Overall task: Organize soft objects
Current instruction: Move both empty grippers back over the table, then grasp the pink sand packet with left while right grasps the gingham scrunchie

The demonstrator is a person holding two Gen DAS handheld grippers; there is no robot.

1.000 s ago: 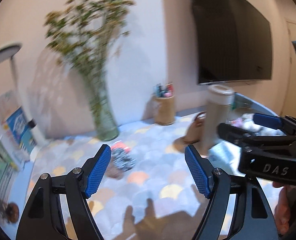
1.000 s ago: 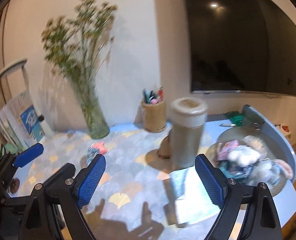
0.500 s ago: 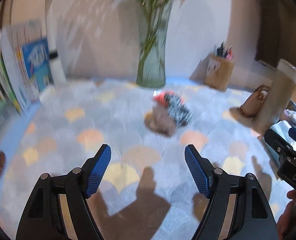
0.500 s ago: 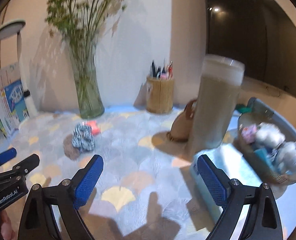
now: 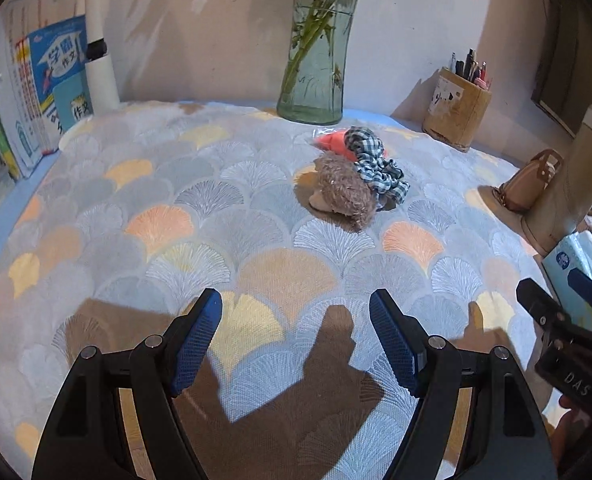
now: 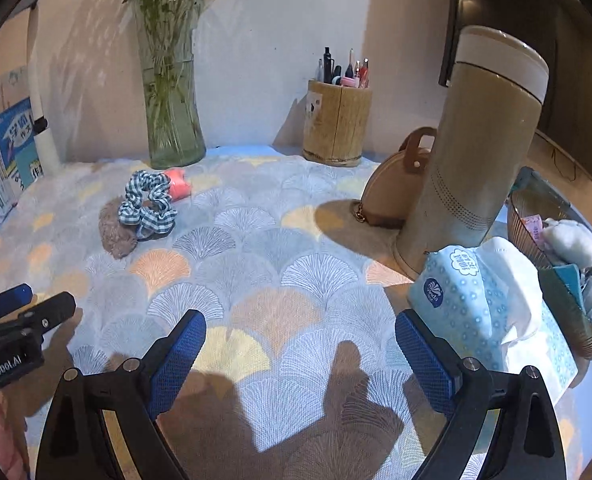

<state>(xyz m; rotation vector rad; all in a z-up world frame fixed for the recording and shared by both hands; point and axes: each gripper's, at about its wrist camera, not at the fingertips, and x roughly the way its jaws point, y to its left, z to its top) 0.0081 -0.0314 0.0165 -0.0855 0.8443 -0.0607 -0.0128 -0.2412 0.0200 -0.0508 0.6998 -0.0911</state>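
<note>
**Swinging down onto the soft pile**

Starting at the jaws: the left gripper (image 5: pixel 295 340) has its blue pads spread wide with nothing between them, and the right gripper (image 6: pixel 300 354) is likewise wide apart and empty. Both hang low over the fan-patterned grey, orange and yellow tablecloth (image 5: pixel 168 216).

Over the last second both wrist views have tipped from the wall and dark screen down to the table top, and the blur has settled. The soft pile, off to the left a second ago, now lies almost straight ahead of the left jaws, though well apart from them: a fuzzy brown plush toy (image 5: pixel 346 194) with a blue-and-white checked fabric scrunchie (image 5: pixel 376 162) draped on it, and a coral-pink soft piece (image 5: pixel 332 143) touching behind. The clear glass vase of green stems (image 5: pixel 316 76) stands just beyond.

At the far right, a woven basket (image 6: pixel 536 220) already holds white fluffy items, near the tall beige cylinder with a white cap (image 6: pixel 476 152) and the pale blue tissue pack (image 6: pixel 460 300).

My reading: the approach is lined up, no grasp begun; the left gripper looks best placed to take the scrunchie first.
</note>
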